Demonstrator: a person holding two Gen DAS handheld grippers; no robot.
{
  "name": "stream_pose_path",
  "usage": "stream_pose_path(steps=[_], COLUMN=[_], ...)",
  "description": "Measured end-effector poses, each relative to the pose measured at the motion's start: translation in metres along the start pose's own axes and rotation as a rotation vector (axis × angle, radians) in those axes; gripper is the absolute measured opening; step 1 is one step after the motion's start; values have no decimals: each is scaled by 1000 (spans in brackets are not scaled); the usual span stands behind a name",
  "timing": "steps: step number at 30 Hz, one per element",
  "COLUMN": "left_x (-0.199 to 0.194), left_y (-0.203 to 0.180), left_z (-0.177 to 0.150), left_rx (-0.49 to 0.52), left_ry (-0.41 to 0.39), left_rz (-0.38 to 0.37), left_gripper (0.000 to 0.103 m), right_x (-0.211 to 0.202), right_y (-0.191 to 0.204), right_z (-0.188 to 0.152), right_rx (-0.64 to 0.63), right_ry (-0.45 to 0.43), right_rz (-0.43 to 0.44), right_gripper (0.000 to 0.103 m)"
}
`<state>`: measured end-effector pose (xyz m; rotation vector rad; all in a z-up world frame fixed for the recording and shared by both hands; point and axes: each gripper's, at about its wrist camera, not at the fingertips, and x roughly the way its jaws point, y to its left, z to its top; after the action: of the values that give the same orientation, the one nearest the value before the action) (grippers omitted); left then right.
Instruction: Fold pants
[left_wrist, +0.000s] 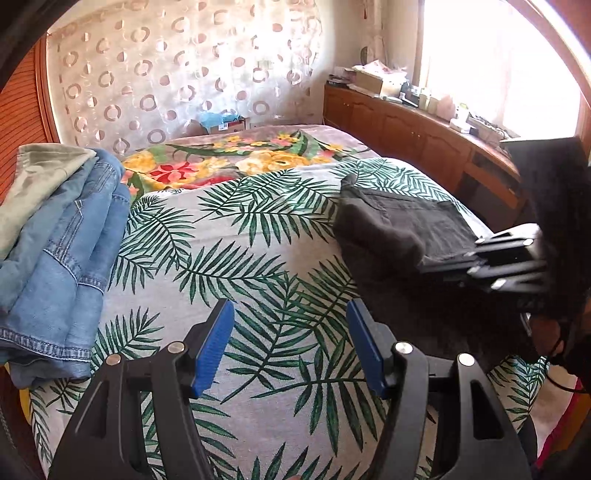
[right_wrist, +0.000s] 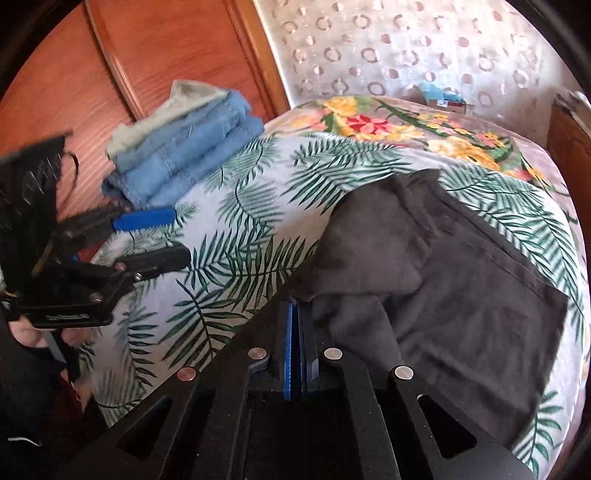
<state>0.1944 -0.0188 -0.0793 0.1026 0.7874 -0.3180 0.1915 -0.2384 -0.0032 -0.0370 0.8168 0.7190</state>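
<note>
Bedroom setting: a bed covered by a palm-leaf sheet (left_wrist: 258, 236), with a floral blanket (left_wrist: 236, 158) beyond it and a circle-patterned curtain (left_wrist: 166, 74) behind.

Task item: dark grey pants (right_wrist: 461, 295) lie partly folded on the sheet, directly ahead of the right gripper (right_wrist: 297, 328) and spreading to its right. One layer is doubled over, forming a thick bulge at the gripper's front-left. In the left wrist view the same pants (left_wrist: 402, 225) sit ahead and to the right of the left gripper (left_wrist: 291, 339).

Right gripper: blue pads (right_wrist: 288, 350) pressed together with no gap visible. The tips meet the near edge of the pants where a fold rises; the fabric appears pinched there, though the contact point is in shadow.

Left gripper: jaws spread wide, blue pads (left_wrist: 212, 347) well apart, nothing between them. It hangs over bare sheet, apart from the pants. The right wrist view confirms it (right_wrist: 162, 236) open, to the left of the right gripper.

Surroundings: a stack of folded blue jeans (left_wrist: 62, 258) with a pale green garment (left_wrist: 40, 184) on top rests at the far left of the left gripper. A wooden sideboard (left_wrist: 413, 125) carrying clutter runs beneath a bright window (left_wrist: 491, 55) to the right. A wooden panel (right_wrist: 147, 55) stands behind the jeans.
</note>
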Motion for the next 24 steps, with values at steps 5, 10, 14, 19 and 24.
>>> stream_pose_path(steps=[5,10,14,19,24], left_x=[-3,-5,-6,-8,-19], left_y=[-1,-5,-7,-4,10], left_z=[0,0,-1,-2,-7], left_rx=[1,11,23,21,-3], left_ry=[-6,-10,-10,-11,-22], left_rz=[0,-5,-8,-2,14], left_gripper=[64,64,64,64,64], right_x=[-32,-32,-23,0,4], right_y=[-12,-34,-36,-31,6], right_z=[-1,4,11,32,54], right_rx=[50,119,141,149,78], right_ry=[-64,-64,-58,-42,-106], right_rz=[-54,-98,-70,-104,-45], right_gripper=[15,26,27,22,3])
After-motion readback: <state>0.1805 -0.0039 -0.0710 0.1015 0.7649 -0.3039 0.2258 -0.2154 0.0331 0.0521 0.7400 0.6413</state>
